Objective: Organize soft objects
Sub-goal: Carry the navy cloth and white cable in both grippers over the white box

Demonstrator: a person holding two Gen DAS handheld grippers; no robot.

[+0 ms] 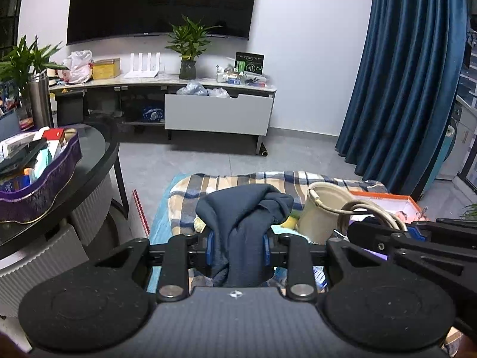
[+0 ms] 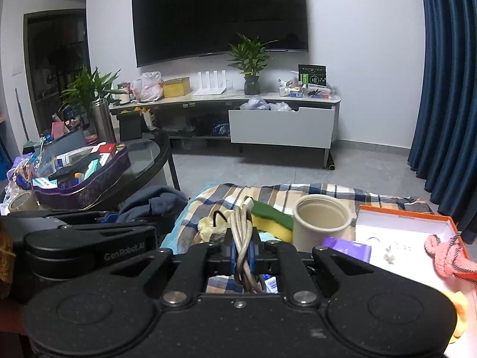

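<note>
My left gripper (image 1: 237, 252) is shut on a dark navy cloth (image 1: 244, 211), which bunches up over its blue pads and hangs below them. My right gripper (image 2: 242, 253) is shut on a coiled beige cable (image 2: 242, 232); that cable (image 1: 372, 208) also shows at the right of the left wrist view. Both are held above a plaid blanket (image 2: 298, 192) on the floor. On the blanket lie a yellow-green sponge (image 2: 272, 219), a beige cup (image 2: 322, 219) and a pale yellow soft item (image 2: 208, 226). In the right wrist view the navy cloth (image 2: 152, 201) appears at the left.
An orange-edged white box (image 2: 399, 226) sits at the right with a pink knitted piece (image 2: 447, 259) on its edge. A round black glass table (image 1: 89, 155) carries a purple tray (image 1: 44, 191) of clutter. Beyond lie grey floor, a TV console (image 2: 283, 128) and blue curtains (image 1: 411, 89).
</note>
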